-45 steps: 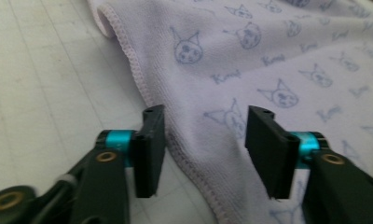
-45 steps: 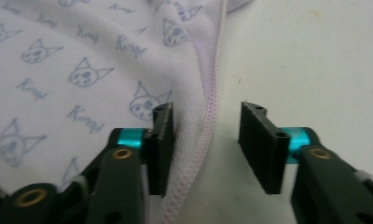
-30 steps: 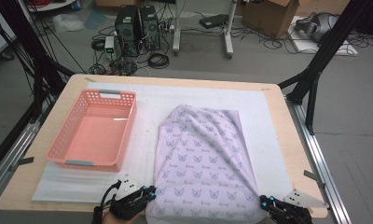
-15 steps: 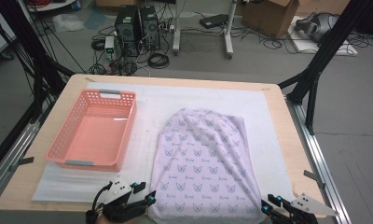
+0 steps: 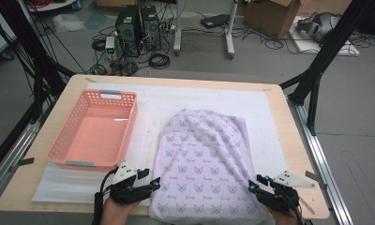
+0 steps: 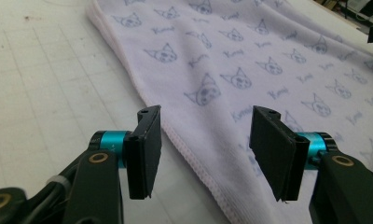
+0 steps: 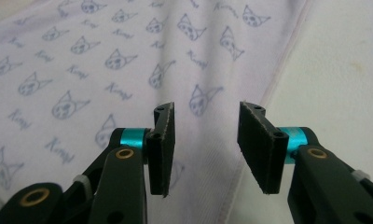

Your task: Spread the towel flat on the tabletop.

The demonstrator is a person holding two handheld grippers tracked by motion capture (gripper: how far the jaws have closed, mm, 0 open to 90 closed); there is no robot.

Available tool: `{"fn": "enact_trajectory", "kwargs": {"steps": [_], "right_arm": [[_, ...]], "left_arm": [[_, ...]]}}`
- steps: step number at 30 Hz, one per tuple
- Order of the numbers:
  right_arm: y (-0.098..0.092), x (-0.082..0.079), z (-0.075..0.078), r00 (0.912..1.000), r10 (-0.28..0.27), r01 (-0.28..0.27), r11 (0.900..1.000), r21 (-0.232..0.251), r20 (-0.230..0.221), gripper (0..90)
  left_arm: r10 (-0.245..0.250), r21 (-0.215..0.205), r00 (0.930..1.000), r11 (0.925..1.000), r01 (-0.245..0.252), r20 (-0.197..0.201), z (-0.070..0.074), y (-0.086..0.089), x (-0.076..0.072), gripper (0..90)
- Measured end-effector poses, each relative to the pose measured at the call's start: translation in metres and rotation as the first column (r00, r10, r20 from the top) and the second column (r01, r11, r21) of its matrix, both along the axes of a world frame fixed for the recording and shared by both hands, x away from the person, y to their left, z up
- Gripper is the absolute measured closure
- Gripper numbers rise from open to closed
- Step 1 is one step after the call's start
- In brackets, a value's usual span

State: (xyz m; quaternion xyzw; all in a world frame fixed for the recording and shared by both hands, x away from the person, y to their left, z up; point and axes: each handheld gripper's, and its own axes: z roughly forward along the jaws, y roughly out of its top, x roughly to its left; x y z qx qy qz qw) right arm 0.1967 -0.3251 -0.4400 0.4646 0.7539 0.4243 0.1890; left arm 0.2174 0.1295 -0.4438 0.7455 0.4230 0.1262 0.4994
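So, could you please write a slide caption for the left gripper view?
Left gripper, jaws open, above the hemmed edge of the cat-print cloth on the white mat.

Even, soft indoor light, faint shadows, slightly grainy high view, close views blurring toward the far edges

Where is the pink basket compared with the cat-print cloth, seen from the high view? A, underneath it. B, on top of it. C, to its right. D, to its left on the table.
D: the pink basket stands on the white mat left of the cat-print cloth, apart from it.
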Motion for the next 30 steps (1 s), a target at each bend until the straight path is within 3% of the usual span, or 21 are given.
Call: {"fn": "enact_trajectory", "kwargs": {"steps": [14, 22, 25, 28, 30], "right_arm": [[0.003, 0.051, -0.001, 0.9997, 0.018, -0.018, 1.0, -0.002, -0.018, 53.3], [0.023, 0.079, -0.005, 0.9948, 0.092, -0.092, 0.996, -0.008, -0.044, 53.3], [0.029, 0.088, -0.009, 0.993, 0.098, -0.101, 0.994, -0.045, -0.066, 63.2], [0.029, 0.09, -0.009, 0.9935, 0.09, -0.095, 0.993, -0.077, -0.07, 84.0], [0.026, 0.089, -0.006, 0.9916, 0.1, -0.107, 0.99, -0.088, -0.082, 86.0]], "left_arm": [[-0.03, -0.021, 0.9995, 0.9994, 0.03, -0.007, 0.004, -0.008, 0.053, 42.2], [-0.04, -0.009, 0.9992, 0.9992, 0.04, -0.01, 0.003, -0.015, 0.073, 41.5], [-0.034, -0.01, 0.9992, 0.9994, 0.034, -0.018, 0.003, -0.017, 0.077, 41.3], [-0.019, -0.017, 0.9998, 0.9997, 0.019, -0.007, 0.004, -0.019, 0.081, 41.1], [-0.021, -0.003, 0.9996, 0.9998, 0.021, -0.019, 0.006, -0.02, 0.086, 40.9]]}}
